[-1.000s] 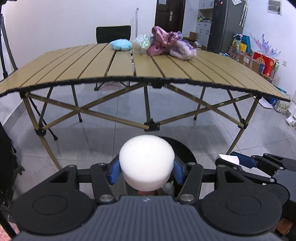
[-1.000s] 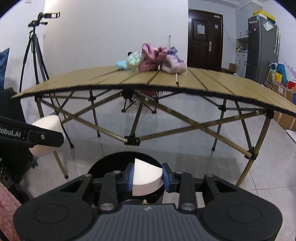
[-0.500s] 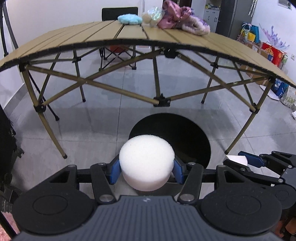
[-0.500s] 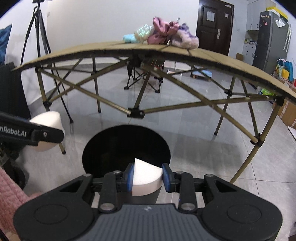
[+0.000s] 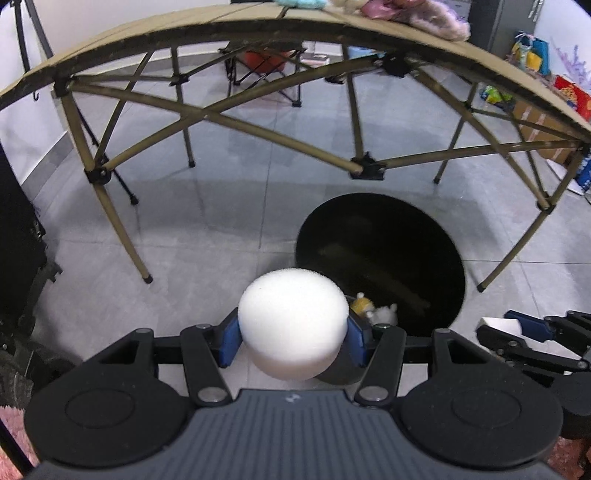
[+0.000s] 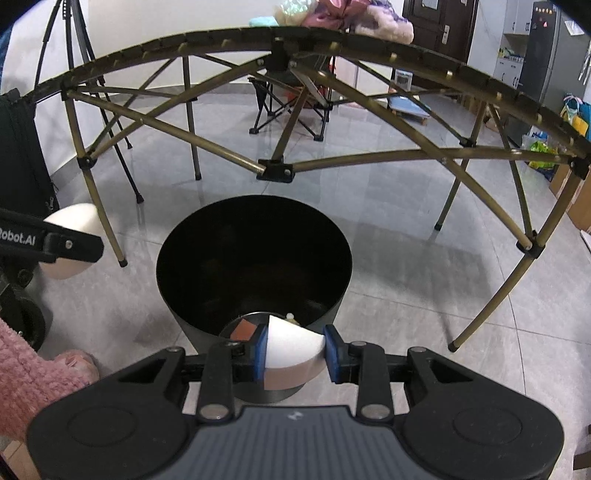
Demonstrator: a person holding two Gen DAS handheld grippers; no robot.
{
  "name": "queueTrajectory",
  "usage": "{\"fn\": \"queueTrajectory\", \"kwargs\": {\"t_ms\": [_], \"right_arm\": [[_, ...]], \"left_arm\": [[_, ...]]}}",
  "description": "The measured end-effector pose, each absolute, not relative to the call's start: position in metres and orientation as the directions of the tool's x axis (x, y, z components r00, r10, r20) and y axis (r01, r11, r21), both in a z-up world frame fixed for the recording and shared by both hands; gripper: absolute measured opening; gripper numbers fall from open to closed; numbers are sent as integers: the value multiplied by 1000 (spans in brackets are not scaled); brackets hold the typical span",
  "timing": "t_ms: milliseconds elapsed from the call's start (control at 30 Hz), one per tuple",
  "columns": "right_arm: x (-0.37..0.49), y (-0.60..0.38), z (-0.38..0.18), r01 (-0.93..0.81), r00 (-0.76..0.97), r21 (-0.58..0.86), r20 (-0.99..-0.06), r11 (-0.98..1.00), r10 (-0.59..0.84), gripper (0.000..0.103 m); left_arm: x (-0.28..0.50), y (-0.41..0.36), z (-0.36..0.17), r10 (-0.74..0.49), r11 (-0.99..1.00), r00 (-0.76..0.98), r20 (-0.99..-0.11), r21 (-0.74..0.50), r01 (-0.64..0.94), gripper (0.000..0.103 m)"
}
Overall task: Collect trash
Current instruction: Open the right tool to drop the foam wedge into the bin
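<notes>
My left gripper (image 5: 293,341) is shut on a round white foam piece (image 5: 293,323), held just left of the black trash bin (image 5: 380,254). That same foam piece (image 6: 74,236) shows at the left edge of the right wrist view. My right gripper (image 6: 294,352) is shut on a wedge-shaped white foam piece (image 6: 291,343) over the near rim of the bin (image 6: 255,266). Small bits of trash (image 5: 373,308) lie at the bin's bottom. The right gripper (image 5: 517,328) with its wedge also appears at the right of the left wrist view.
A folding slat table (image 5: 221,29) arches above the bin, its legs (image 6: 110,236) standing close on both sides. Soft toys and cloth (image 6: 332,16) lie on the tabletop. A folding chair (image 6: 291,99) is behind it. A pink slipper (image 6: 40,376) is at lower left, boxes (image 5: 535,122) at the right.
Both grippers have sunk and tipped downward toward the bin, which now fills more of each view. The tabletop has slid to the top of the frames. Both grips are unchanged.
</notes>
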State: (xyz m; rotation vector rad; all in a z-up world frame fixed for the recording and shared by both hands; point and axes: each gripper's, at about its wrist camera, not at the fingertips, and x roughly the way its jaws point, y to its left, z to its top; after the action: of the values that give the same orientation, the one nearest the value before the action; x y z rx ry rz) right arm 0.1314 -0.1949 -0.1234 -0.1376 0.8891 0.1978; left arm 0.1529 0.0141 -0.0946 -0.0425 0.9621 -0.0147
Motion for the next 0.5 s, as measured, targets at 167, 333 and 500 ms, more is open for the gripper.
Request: {"fn": "queueTrajectory", "kwargs": {"t_ms": [167, 333, 500], "right_arm": [[142, -194, -127, -208, 593, -18, -798, 978, 112, 30], [157, -188, -128, -200, 576, 1, -809, 980, 119, 30], [175, -179, -130, -206, 558, 12, -820, 979, 127, 30]], "left_arm": [[162, 23, -102, -10, 998, 549, -835, -38, -41, 56], [171, 31, -109, 14, 997, 529, -848, -28, -72, 56], [179, 34, -116, 37, 996, 513, -858, -12, -91, 56]]}}
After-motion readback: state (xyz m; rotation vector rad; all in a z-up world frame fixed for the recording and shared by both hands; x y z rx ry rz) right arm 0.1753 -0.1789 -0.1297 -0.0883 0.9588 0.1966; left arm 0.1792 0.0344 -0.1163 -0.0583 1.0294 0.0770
